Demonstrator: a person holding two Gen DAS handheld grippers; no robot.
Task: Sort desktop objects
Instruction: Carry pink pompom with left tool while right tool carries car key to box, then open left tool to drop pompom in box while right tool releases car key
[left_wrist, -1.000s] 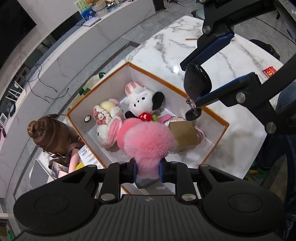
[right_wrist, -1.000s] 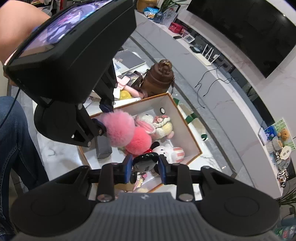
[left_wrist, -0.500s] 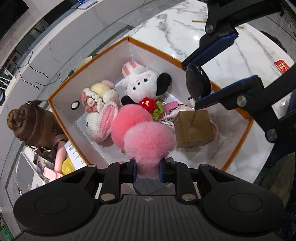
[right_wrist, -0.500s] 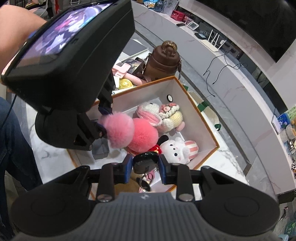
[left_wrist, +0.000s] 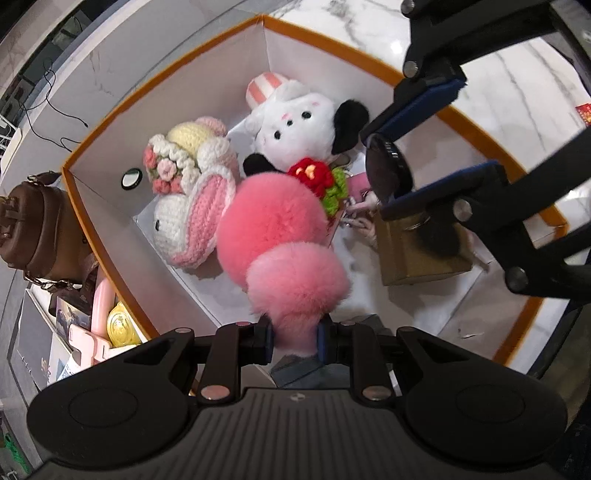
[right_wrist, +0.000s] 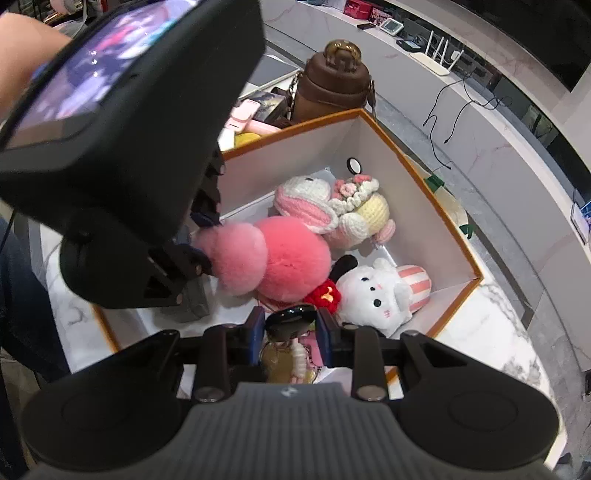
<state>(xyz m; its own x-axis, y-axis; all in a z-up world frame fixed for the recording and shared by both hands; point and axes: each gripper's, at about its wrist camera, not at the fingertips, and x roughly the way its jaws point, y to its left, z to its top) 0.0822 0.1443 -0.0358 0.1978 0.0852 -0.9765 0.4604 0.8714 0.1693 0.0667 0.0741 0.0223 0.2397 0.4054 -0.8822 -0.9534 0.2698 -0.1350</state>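
An orange-rimmed white box (left_wrist: 110, 229) (right_wrist: 458, 254) stands on the marble table. My left gripper (left_wrist: 294, 338) is shut on a light pink pompom (left_wrist: 297, 284) (right_wrist: 236, 258) and holds it low inside the box, against a darker pink pompom (left_wrist: 269, 218) (right_wrist: 295, 254). My right gripper (right_wrist: 290, 326) (left_wrist: 391, 175) is shut on a black car key (right_wrist: 291, 319) (left_wrist: 388, 170), held over the box interior with its key ring (right_wrist: 275, 356) hanging below.
In the box lie a white plush with black ears (left_wrist: 306, 122) (right_wrist: 373, 291), crocheted toys (left_wrist: 192, 206) (right_wrist: 332, 210), a red crochet flower (left_wrist: 314, 175) and a brown carton (left_wrist: 417, 254). A brown bag (left_wrist: 33, 229) (right_wrist: 336, 85) and pink items (left_wrist: 99, 306) sit beside the box.
Both grippers have moved lower and closer into the box with their objects. The light pompom now rests against the darker one, and the key hangs just above the carton.
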